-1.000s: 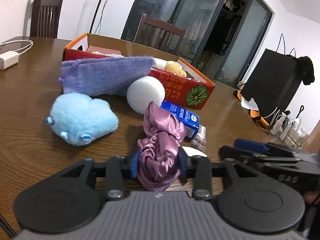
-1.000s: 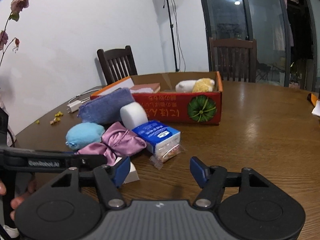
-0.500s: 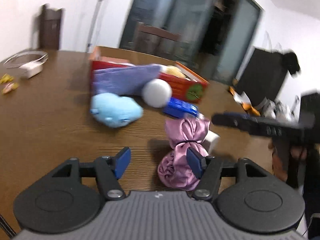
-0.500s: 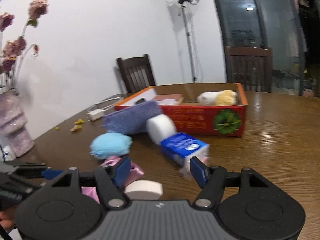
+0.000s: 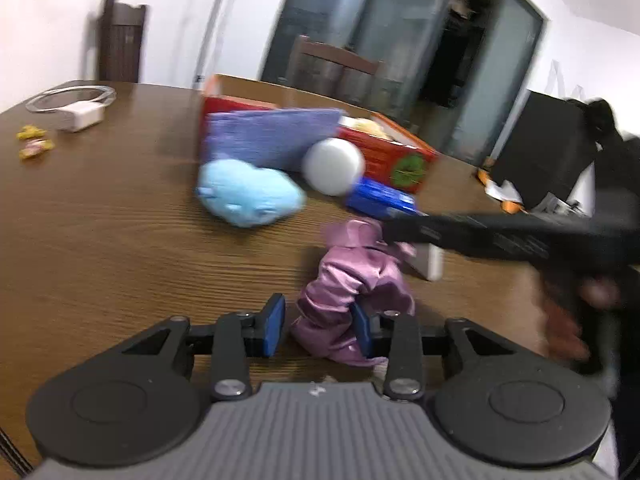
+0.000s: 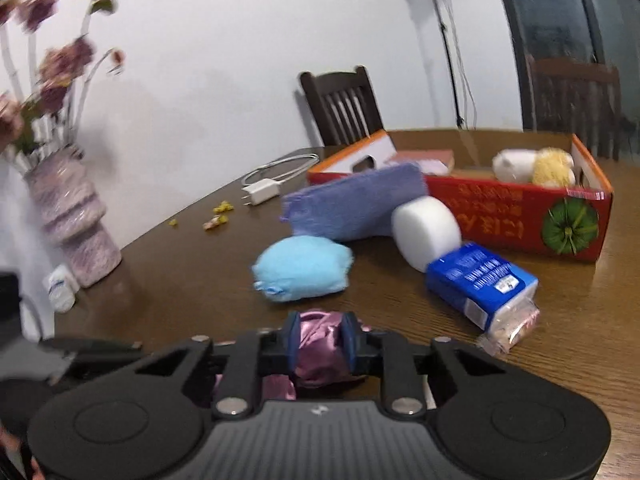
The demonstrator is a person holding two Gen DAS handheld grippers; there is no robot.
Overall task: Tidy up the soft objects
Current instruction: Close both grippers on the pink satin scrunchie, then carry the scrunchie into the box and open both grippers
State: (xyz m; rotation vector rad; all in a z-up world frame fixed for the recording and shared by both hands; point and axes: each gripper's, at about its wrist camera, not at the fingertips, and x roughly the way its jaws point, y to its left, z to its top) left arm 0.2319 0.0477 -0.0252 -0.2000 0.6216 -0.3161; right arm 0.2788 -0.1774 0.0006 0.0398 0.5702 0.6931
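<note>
A pink satin scrunchie (image 5: 352, 280) lies on the wooden table (image 5: 120, 240). My left gripper (image 5: 320, 330) is open around its near end, jaws apart. My right gripper (image 6: 320, 340) is shut on the scrunchie (image 6: 318, 340); its arm crosses the left wrist view (image 5: 500, 232). A light blue plush (image 6: 302, 268), a white foam roll (image 6: 426, 230), a purple cloth pouch (image 6: 352, 206) and a blue tissue pack (image 6: 480, 284) lie in front of the red cardboard box (image 6: 500, 216), which holds a white and a yellow soft item (image 6: 536, 166).
A white block (image 5: 430, 264) lies beside the scrunchie. A charger with cable (image 6: 264, 190) and small yellow scraps (image 6: 218, 216) lie at the left. A vase of flowers (image 6: 72, 220) stands near the table's left edge. Chairs stand behind the table.
My left gripper let go of the scrunchie and opened. My right gripper moved left and down and closed on the scrunchie.
</note>
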